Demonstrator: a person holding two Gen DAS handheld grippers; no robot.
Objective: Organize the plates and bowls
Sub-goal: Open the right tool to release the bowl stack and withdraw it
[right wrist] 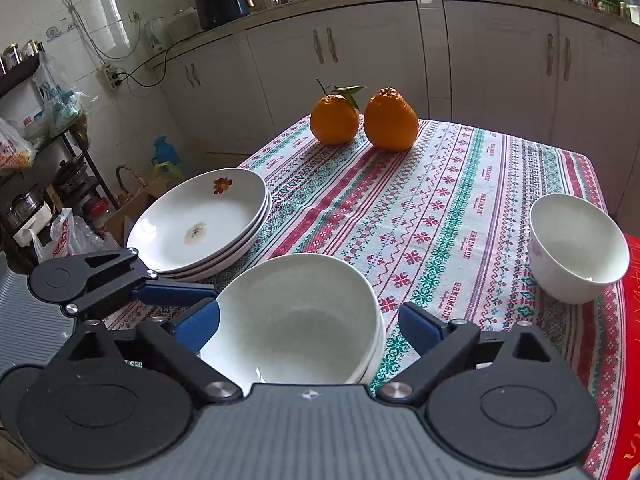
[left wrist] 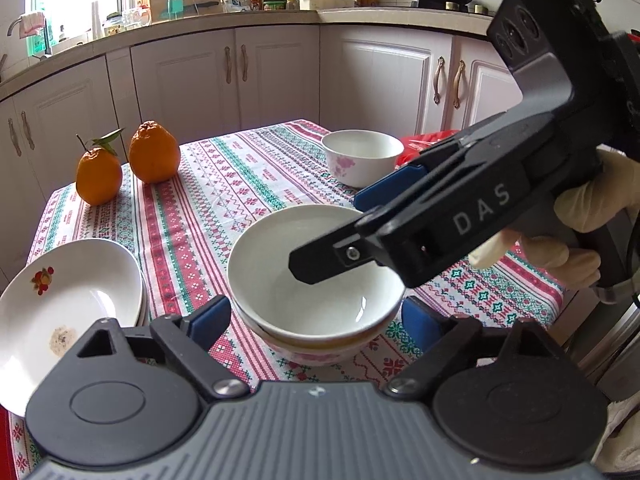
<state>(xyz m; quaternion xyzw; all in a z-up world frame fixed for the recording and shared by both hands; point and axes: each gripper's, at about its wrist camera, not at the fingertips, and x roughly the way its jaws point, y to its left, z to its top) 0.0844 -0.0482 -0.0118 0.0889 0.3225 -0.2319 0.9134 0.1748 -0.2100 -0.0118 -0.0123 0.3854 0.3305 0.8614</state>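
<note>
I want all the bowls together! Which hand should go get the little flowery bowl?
Probably the right gripper: its jaws are open and empty, and the lone bowl sits on its side of the stacked bowls.

Stacked bowls (right wrist: 296, 320) sit between plate stack (right wrist: 200, 224) and lone bowl (right wrist: 576, 248).

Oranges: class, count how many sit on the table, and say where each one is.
2. Both stand at the far end of the tablecloth, side by side: the leafy orange on the left, the knobbly-topped orange on the right. None appears hidden.
</note>
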